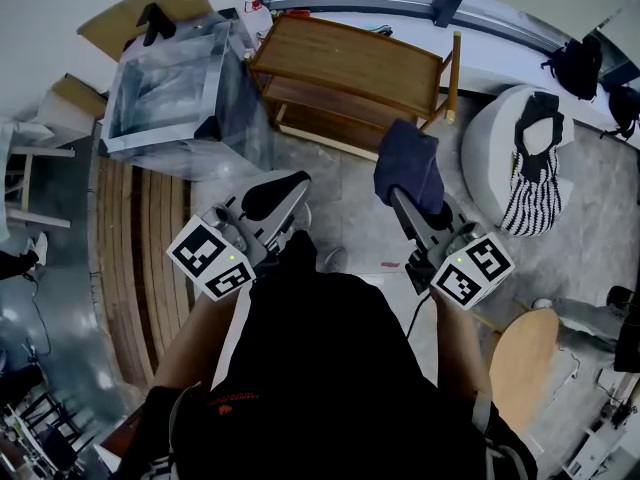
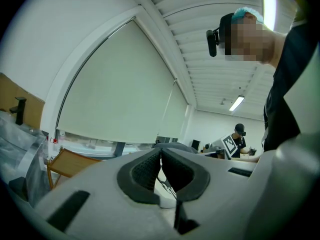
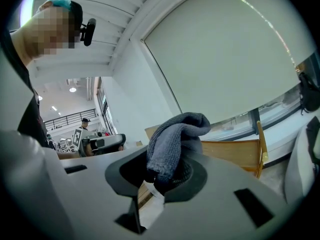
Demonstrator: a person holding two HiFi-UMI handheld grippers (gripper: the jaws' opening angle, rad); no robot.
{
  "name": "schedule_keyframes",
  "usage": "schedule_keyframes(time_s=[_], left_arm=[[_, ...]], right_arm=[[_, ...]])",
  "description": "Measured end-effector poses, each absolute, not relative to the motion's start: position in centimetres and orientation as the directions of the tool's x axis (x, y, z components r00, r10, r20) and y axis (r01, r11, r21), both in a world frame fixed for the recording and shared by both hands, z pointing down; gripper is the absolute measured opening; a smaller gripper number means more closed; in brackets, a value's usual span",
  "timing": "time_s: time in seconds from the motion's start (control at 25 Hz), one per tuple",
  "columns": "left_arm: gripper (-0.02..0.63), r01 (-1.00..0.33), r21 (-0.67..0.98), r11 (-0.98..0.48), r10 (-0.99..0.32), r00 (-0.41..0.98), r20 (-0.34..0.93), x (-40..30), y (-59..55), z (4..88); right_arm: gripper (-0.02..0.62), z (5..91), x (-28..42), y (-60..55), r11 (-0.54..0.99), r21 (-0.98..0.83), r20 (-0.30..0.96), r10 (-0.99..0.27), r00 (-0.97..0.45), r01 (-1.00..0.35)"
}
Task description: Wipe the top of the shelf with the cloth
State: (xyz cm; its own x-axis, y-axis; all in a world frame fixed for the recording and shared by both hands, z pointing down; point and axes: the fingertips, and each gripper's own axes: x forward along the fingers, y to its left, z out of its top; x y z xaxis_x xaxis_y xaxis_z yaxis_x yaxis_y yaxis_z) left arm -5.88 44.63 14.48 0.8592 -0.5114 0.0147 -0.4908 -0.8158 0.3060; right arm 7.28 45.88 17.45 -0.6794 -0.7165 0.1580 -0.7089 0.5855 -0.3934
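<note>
The wooden shelf (image 1: 350, 58) stands ahead of me by the window, its slatted top bare; its edge shows in the right gripper view as the shelf (image 3: 235, 149) and at the left of the left gripper view as the shelf (image 2: 67, 161). My right gripper (image 1: 400, 193) is shut on a dark grey-blue cloth (image 1: 410, 163), held in the air short of the shelf's near edge. The cloth (image 3: 172, 139) bunches upward between the right gripper (image 3: 167, 171) jaws. My left gripper (image 1: 285, 190) hangs level with it to the left, and the left gripper (image 2: 161, 164) jaws are pressed together with nothing held.
A clear plastic-wrapped box (image 1: 175, 88) stands left of the shelf. A white round seat with a striped bag (image 1: 535, 163) is to the right, a round wooden stool (image 1: 525, 353) nearer. A curved wooden bench (image 1: 150, 238) runs along the left. Other people work at desks in the background.
</note>
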Motion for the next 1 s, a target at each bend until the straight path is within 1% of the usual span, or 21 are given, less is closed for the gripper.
schedule_keyframes(time_s=[0.44,1.0], left_arm=[[0.026,-0.495,0.332,-0.803,-0.526,0.851,-0.001,-4.7,40.5,15.8],[0.026,-0.516,0.366,-0.774,-0.548,0.836,0.021,-6.9,30.3,18.3]], right_arm=[[0.069,18.5,8.7,41.9,0.593,-0.382,0.182,-0.704,-0.686,-0.709],[0.069,21.1,6.0,31.8,0.603,-0.39,0.223,-0.672,-0.706,-0.696]])
